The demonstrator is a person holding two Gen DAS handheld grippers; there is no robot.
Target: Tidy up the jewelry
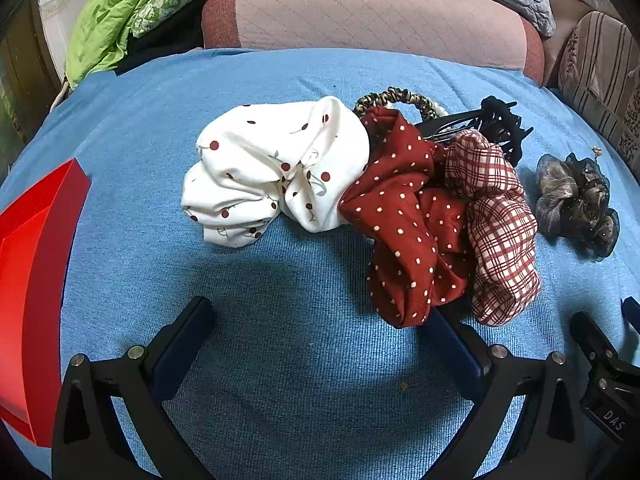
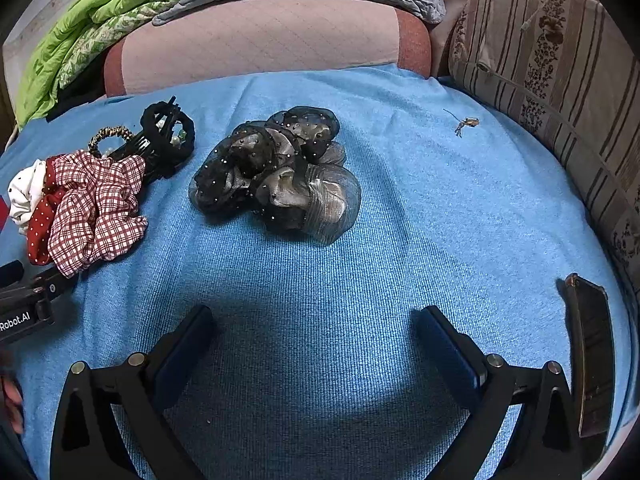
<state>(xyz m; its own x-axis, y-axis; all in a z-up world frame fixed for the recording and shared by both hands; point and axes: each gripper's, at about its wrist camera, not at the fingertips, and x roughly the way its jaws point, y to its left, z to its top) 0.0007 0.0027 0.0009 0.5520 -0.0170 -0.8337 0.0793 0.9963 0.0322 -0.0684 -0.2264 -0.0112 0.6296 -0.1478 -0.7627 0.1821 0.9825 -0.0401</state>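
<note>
A pile of hair accessories lies on the blue cloth (image 1: 280, 80): a white cherry-print scrunchie (image 1: 272, 172), a red polka-dot scrunchie (image 1: 404, 216), a red plaid scrunchie (image 1: 496, 224), a black claw clip (image 1: 500, 124) and a thin patterned hair tie (image 1: 396, 98). A grey-black mesh scrunchie (image 2: 276, 172) lies apart to the right. My left gripper (image 1: 320, 320) is open just in front of the pile, its right finger beside the red polka-dot scrunchie. My right gripper (image 2: 316, 328) is open and empty, in front of the mesh scrunchie.
A red box (image 1: 36, 280) stands at the left edge. A small orange earring (image 2: 466, 123) lies far right on the cloth. A dark flat case (image 2: 592, 352) lies at the right. Pink cushion (image 2: 260, 40), green bedding (image 1: 120, 12) and striped sofa arm (image 2: 560, 80) border the cloth.
</note>
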